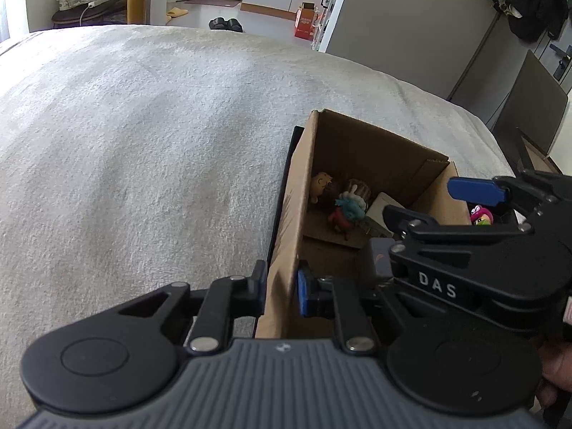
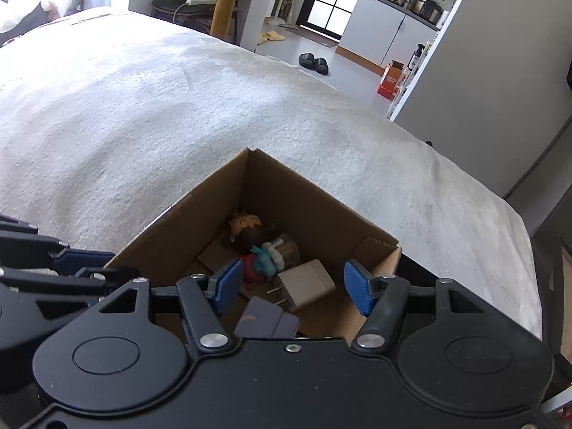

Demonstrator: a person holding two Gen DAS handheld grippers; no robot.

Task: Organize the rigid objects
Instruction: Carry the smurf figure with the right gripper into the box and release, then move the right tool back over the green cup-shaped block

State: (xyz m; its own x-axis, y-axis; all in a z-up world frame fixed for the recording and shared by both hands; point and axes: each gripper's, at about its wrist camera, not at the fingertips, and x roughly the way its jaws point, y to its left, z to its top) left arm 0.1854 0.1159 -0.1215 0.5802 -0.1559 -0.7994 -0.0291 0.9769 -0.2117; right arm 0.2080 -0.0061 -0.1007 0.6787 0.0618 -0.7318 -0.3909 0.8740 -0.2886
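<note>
An open cardboard box [image 1: 371,150] [image 2: 307,193] stands on the grey-white blanket. Inside lie small toy figures [image 2: 250,232], a red and teal figure [image 2: 259,262] [image 1: 345,211], a white plug charger [image 2: 305,284] and a grey purple block [image 2: 266,321]. My left gripper [image 1: 282,291] is shut on the box's left wall [image 1: 289,236], one finger outside and one inside. My right gripper [image 2: 291,287] is open and empty above the box interior, over the charger. It also shows in the left wrist view [image 1: 432,200].
A pink toy [image 1: 482,215] lies in a dark tray [image 1: 500,214] right of the box. The blanket [image 2: 178,107] spreads left and far. Beyond it are slippers [image 2: 314,62], a red carton [image 2: 391,78], a yellow table leg [image 2: 225,3] and cabinets.
</note>
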